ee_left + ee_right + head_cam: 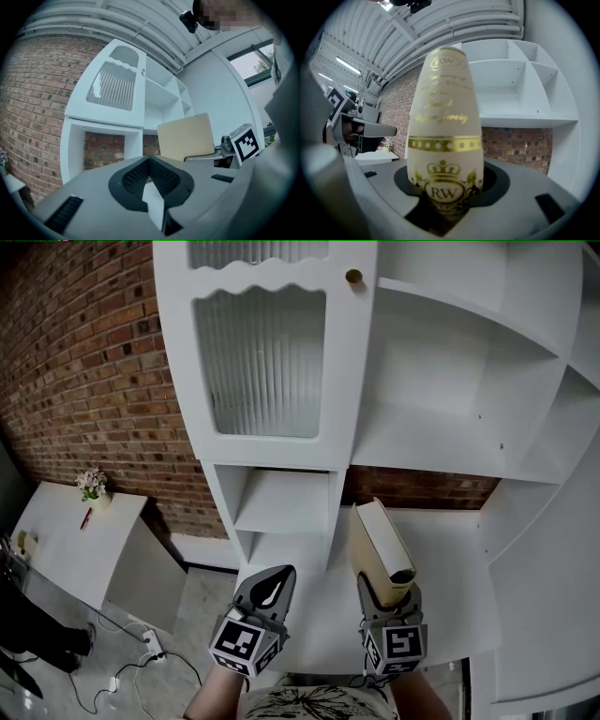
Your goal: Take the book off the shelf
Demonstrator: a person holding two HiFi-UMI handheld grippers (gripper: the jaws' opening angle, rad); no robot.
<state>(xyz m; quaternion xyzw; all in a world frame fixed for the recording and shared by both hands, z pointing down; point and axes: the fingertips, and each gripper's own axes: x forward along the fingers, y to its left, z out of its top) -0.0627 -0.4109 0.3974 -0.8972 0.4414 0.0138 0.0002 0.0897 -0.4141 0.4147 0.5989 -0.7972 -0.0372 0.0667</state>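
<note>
Out in front of the white shelf [441, 381], the right gripper [387, 594] is clamped on the bottom end of the book [378, 542]. The book stands up tall in the gripper, not on any shelf board, and its spine has gold letters. Just beside it, the left gripper [267, 589] is pinched together with nothing inside.

Bright even light, fisheye-warped edges

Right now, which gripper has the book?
The right gripper: its fingers clamp the cream book, while the left gripper is shut and empty.
</note>
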